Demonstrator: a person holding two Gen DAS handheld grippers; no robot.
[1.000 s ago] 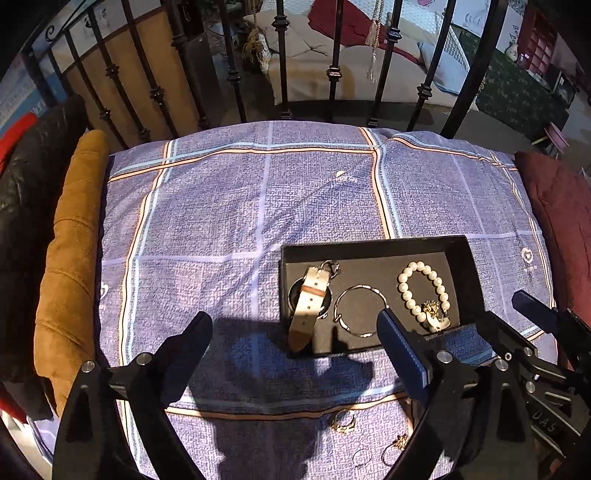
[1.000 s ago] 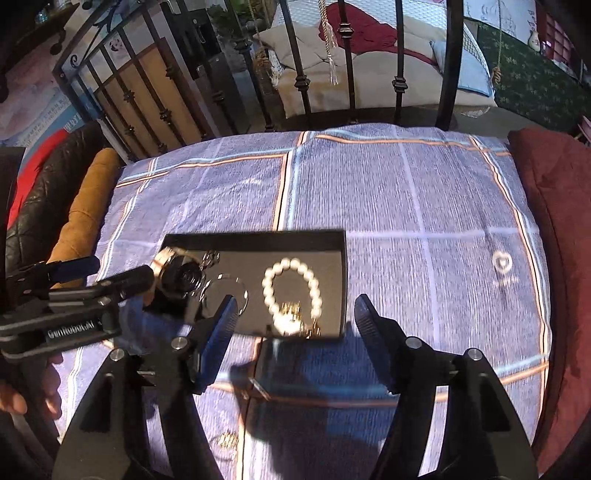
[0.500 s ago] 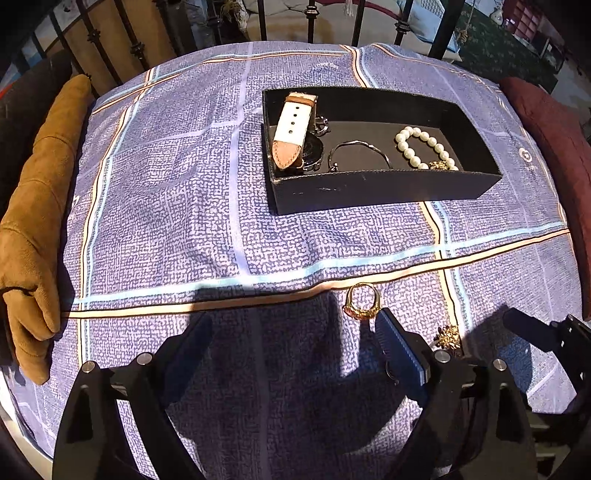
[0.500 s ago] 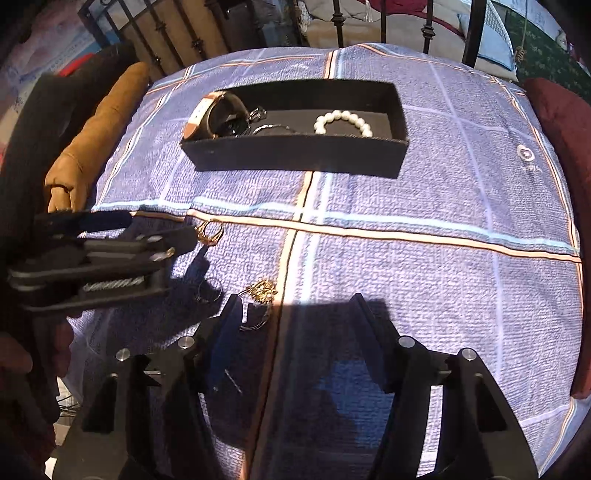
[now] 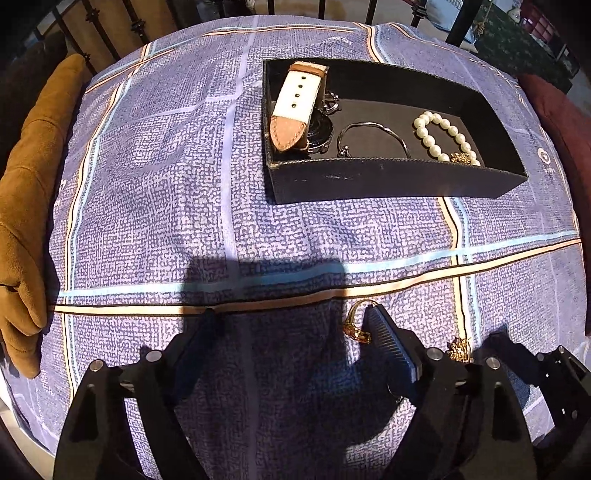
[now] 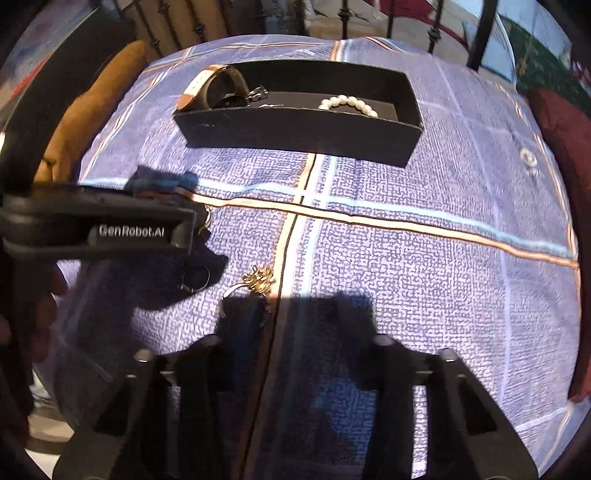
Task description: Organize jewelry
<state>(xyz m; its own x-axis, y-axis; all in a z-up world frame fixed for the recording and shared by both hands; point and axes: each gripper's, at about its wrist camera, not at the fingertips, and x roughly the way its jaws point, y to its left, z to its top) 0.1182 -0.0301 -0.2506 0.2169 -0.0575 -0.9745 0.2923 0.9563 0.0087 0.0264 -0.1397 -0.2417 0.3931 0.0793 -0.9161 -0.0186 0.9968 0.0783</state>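
A black tray [image 5: 388, 181] on the checked cloth holds a white-strapped watch [image 5: 299, 99], a thin bangle [image 5: 373, 136] and a pearl bracelet [image 5: 443, 136]. In front of it lie loose pieces. A gold ring [image 5: 356, 326] rests against the inner side of the right finger of my left gripper [image 5: 295, 325], whose jaws are closing with only cloth across the rest of the gap. My right gripper [image 6: 299, 314] is also closing; a gold flower ring [image 6: 260, 280] lies just ahead of its left finger [image 6: 240, 325], not between the pads. A dark ring [image 6: 195, 277] lies further left.
A tan cushion [image 5: 26, 206] lies along the left edge of the cloth and a dark red one [image 6: 565, 155] along the right. Black iron bars [image 6: 432, 33] stand behind the tray. The left gripper's body [image 6: 110, 229] reaches in at the left of the right wrist view.
Both grippers came down from over the tray to the cloth in front of it. The left jaws have narrowed a little, and the gold ring now lies against the right finger.
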